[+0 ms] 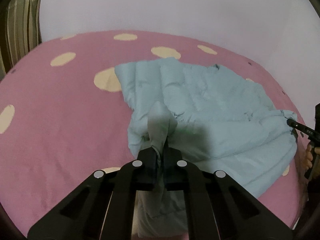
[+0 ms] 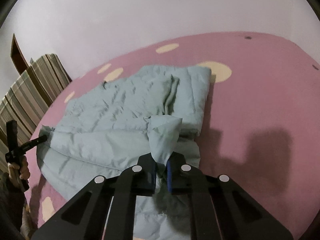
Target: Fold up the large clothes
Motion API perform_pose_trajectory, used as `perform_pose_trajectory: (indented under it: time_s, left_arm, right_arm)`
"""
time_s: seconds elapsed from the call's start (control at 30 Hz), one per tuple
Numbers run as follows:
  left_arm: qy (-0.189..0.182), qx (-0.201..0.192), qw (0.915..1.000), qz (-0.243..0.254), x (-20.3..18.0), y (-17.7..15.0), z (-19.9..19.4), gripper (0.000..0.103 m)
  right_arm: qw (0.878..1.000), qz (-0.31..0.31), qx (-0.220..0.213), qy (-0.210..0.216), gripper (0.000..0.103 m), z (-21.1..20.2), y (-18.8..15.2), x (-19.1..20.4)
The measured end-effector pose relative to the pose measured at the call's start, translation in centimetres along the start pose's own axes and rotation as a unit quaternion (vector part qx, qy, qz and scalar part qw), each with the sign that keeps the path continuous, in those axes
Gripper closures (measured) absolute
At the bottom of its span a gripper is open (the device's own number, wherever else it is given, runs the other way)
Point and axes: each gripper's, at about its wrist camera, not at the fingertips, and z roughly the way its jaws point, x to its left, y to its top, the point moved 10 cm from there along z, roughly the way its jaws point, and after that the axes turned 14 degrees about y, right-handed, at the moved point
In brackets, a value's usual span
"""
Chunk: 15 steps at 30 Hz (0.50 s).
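A pale blue quilted padded garment [image 1: 210,104] lies partly folded on a pink bed cover with cream spots [image 1: 60,120]. My left gripper [image 1: 161,156] is shut on a bunched corner of the garment at its near left side, lifted a little. My right gripper [image 2: 161,164] is shut on another bunched corner [image 2: 164,136] at the garment's near right side. In the left wrist view the right gripper's tip [image 1: 294,125] pinches the garment's right edge. In the right wrist view the left gripper's tip [image 2: 38,140] pinches the far left edge of the garment [image 2: 112,116].
A striped cushion or bedding stack [image 1: 22,28] stands at the bed's left end, also in the right wrist view [image 2: 34,88]. A plain pale wall [image 1: 180,6] runs behind the bed. A hand [image 2: 20,170] holds the other gripper's handle.
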Motion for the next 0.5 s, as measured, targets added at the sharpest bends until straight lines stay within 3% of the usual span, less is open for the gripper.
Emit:
perform_pose_trajectory:
  time_s: [0.27, 0.5]
  left_arm:
    - [0.025, -0.053, 0.9983, -0.006, 0.2, 4.5, -3.2, 0.099]
    - [0.064, -0.059, 0.9962, 0.000, 0.1, 10.6, -0.7, 0.099]
  right_arm:
    - [0.999, -0.017, -0.045, -0.006, 0.097, -2.1, 3.9, 1.6]
    - [0.998, -0.018, -0.058, -0.019, 0.098, 0.2, 9.8, 0.9]
